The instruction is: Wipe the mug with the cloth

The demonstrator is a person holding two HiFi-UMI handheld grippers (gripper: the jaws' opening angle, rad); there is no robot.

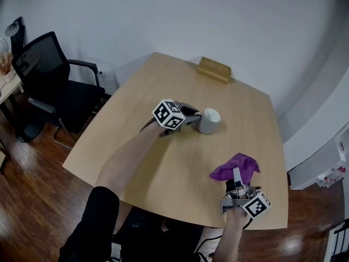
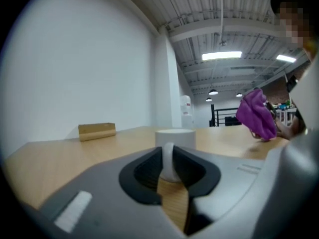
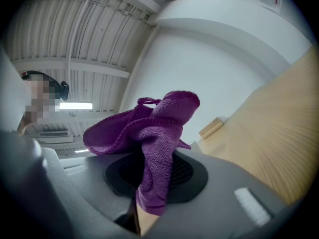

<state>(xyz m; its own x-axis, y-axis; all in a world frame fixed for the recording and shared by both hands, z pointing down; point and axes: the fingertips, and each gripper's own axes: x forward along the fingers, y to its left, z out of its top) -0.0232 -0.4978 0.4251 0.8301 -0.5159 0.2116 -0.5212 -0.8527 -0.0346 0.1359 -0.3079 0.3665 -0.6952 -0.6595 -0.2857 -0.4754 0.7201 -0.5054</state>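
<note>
A white mug [image 1: 209, 120] stands upright on the wooden table [image 1: 163, 162], right of its middle. My left gripper [image 1: 194, 118] lies low at the mug's left side. In the left gripper view the mug's handle [image 2: 168, 159] sits between the jaws, and the pads do not seem to press on it, so the left gripper [image 2: 169, 171] is open. My right gripper [image 1: 238, 185], near the table's front right edge, is shut on a purple cloth [image 1: 235, 168]. The cloth [image 3: 159, 133] bunches up out of the jaws of the right gripper [image 3: 149, 185], clear of the mug.
A wooden block [image 1: 214, 69] lies at the table's far edge, also visible as the block [image 2: 96, 131] and the block [image 3: 212, 128]. A black office chair [image 1: 54, 94] stands left of the table. White furniture [image 1: 322, 157] is at the right. A white wall is behind.
</note>
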